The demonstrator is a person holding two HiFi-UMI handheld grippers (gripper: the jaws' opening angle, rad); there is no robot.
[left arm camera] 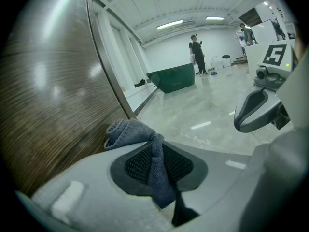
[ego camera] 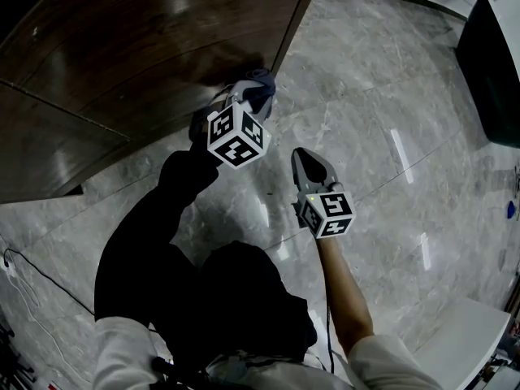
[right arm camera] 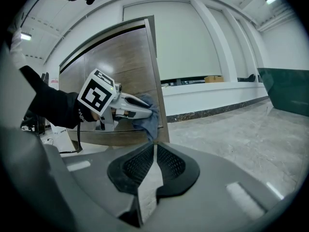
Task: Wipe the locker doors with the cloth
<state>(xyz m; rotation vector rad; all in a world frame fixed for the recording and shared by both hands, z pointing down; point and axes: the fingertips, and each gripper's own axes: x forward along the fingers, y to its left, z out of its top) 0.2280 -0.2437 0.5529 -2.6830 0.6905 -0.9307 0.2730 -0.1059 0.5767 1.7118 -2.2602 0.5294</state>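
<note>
left tool pinching crumpled grey cloth, seemingly against wood-grain locker door; right tool closed, empty.

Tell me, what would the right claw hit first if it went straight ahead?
Probably the cloth at the edge of the locker door, straight ahead of the right claw, though depth is unclear.

The head view looks steeply down from above the person onto the left gripper and right gripper, with the door at upper left and the floor filling the rest. The left gripper view sits low and close beside the door, facing along it into the hall, the right gripper at its right edge. The right gripper view faces the door's edge, the left gripper near ahead. All three views share that edge.
</note>
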